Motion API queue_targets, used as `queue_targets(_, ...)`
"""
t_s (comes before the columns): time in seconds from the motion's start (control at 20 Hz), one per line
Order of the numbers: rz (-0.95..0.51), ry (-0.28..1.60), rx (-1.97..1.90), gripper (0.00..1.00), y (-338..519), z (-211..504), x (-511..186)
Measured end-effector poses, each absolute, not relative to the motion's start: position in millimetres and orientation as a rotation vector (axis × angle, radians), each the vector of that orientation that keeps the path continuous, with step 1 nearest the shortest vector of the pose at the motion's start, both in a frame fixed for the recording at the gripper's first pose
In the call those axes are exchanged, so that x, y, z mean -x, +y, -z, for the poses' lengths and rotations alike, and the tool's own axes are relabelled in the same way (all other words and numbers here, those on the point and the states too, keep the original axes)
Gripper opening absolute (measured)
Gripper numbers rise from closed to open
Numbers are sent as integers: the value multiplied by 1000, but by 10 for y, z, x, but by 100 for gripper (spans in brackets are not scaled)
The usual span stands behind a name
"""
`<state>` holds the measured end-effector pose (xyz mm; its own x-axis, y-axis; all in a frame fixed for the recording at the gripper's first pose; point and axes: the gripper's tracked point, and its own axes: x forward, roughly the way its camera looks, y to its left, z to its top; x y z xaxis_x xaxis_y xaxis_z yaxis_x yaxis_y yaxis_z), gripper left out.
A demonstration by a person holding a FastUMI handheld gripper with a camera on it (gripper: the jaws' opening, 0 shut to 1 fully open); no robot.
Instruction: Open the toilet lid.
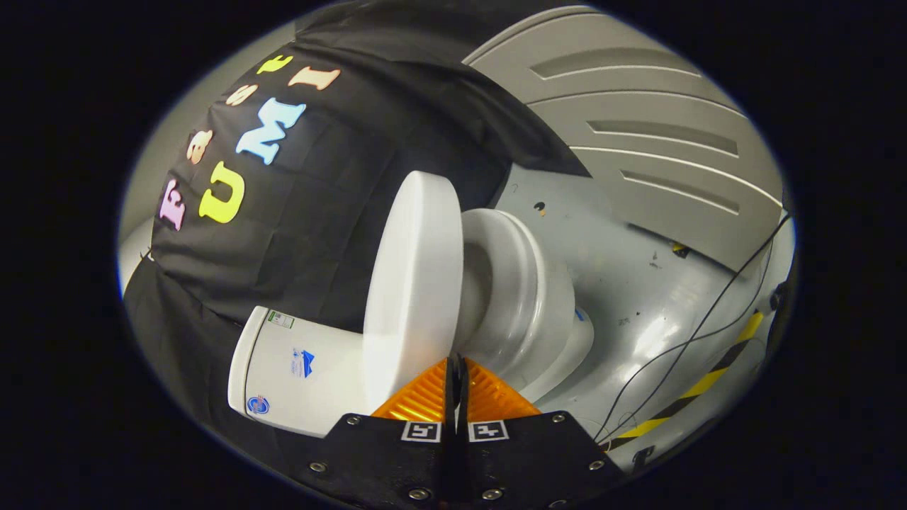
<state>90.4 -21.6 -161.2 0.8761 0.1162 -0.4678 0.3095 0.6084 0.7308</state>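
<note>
Nearly there: lid up off the bowl, claw closed at its edge.

The view is rolled sideways. The toilet lid point(414, 283) stands raised, well apart from the seat point(506, 283) and bowl point(545, 333), leaning toward the tank point(294, 372) against the black cloth wall point(283, 234). The gripper point(455, 368) has its orange fingers point(421, 397) together, no gap visible between them, tips right at the lid's free edge; whether they pinch the rim or just rest against it I cannot tell. Judgement: the lift is in its late part, the lid past halfway. The next move calls for easing the lid the rest of the way until it rests on the tank, then letting go gently so it doesn't drop back. Cables point(680, 347) trail on the grey floor point(638, 283) beyond.
</note>
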Motion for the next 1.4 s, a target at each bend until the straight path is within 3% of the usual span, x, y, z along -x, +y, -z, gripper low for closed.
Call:
queue_targets(0.55,154,345,-574,0,36,912,-926)
queue_targets(1.4,203,272,-344,0,417,362,-953)
